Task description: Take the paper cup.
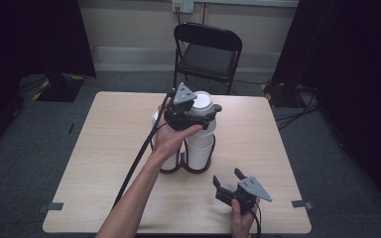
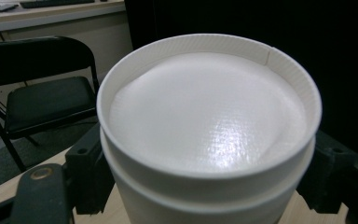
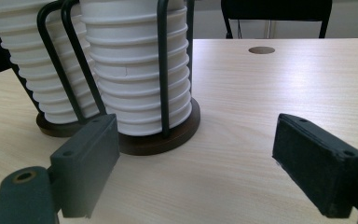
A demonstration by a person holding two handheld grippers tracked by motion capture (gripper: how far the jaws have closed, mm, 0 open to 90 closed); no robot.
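A light wooden square desk (image 1: 104, 148) carries a dark wire cup rack with two round brown bases (image 3: 158, 140) near its middle, a little toward the far edge. Each of the rack's two bays holds a tall stack of white ribbed paper cups turned upside down: the right-hand stack (image 1: 201, 144) stands higher than the left-hand stack (image 1: 171, 158), which is largely hidden behind the person's left hand (image 1: 171, 139).

The left gripper (image 1: 203, 113) is raised at the top of the right-hand stack, its black jaws set on either side of the uppermost white paper cup (image 2: 209, 121). In the left gripper view the jaws sit against the cup's sides just under its upturned bottom rim, pinching it; the next cup's rim shows directly below. A black cable (image 1: 136, 158) trails from this gripper back across the desk toward the near edge.

The right gripper (image 1: 228, 179) is held low near the desk's near-right corner, well apart from the rack, with its jaws spread wide and nothing between them. Its own view looks past the jaws at the rack's bases and the lower cups.

Beyond the far edge of the desk stands a black folding chair (image 1: 206, 54) on grey carpet.
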